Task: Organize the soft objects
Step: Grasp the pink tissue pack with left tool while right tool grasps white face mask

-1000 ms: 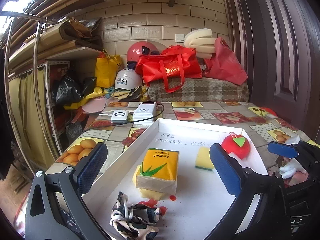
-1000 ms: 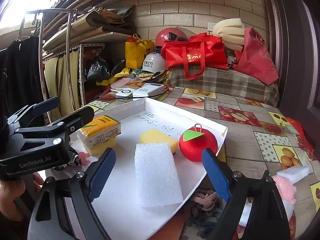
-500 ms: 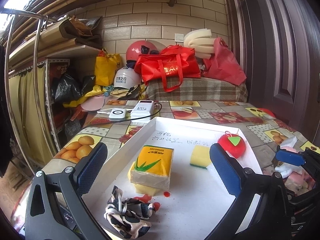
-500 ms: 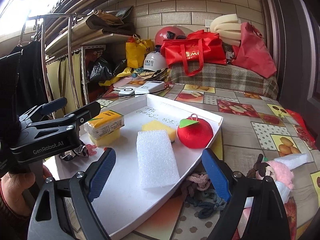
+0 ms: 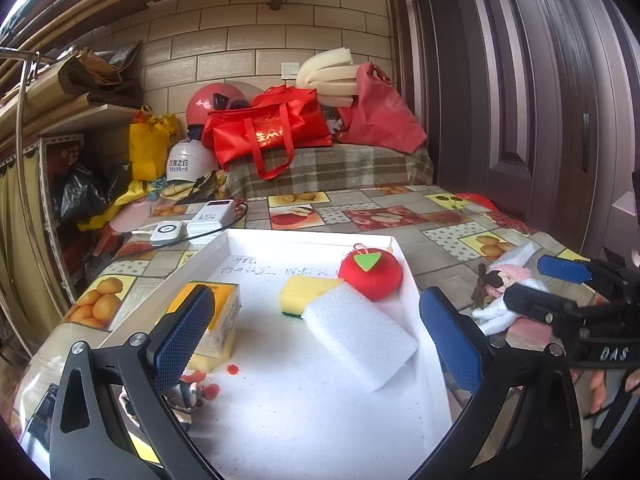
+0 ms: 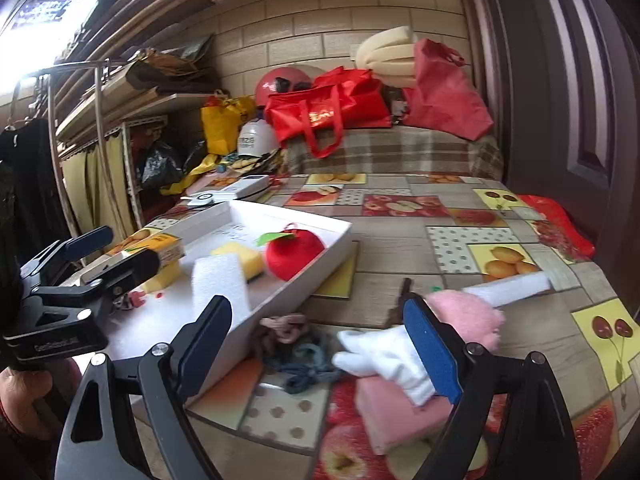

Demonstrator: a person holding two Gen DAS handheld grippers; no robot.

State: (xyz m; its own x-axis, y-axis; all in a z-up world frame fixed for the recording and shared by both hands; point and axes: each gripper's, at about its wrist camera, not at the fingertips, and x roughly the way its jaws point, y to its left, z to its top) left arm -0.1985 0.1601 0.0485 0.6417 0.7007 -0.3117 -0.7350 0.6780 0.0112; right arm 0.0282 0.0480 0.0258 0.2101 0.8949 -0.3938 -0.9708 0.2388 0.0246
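A white tray [image 5: 304, 420] holds a white foam block [image 5: 360, 336], a yellow sponge [image 5: 306, 290], a red plush apple [image 5: 370, 274], a yellow tissue pack [image 5: 224, 320] and a patterned cloth at its near left corner. My left gripper [image 5: 316, 336] is open and empty above the tray. My right gripper [image 6: 320, 340] is open and empty, right of the tray [image 6: 240, 340], above a knotted pink and grey yarn bundle [image 6: 296, 350]. A pink and white plush doll [image 6: 424, 332] and a pink sponge [image 6: 396, 412] lie under its right finger.
A white foam stick [image 6: 508, 290] lies on the fruit-print tablecloth [image 6: 460, 240]. A power bank [image 5: 212, 216] and a small white device [image 5: 166, 234] sit behind the tray. Red bags [image 5: 268, 132], helmets and a checked cloth fill the back. A dark door stands right.
Both grippers have swung to the right. The right one has left the tray and now hovers over the yarn and the doll on the tablecloth. Both stay open.
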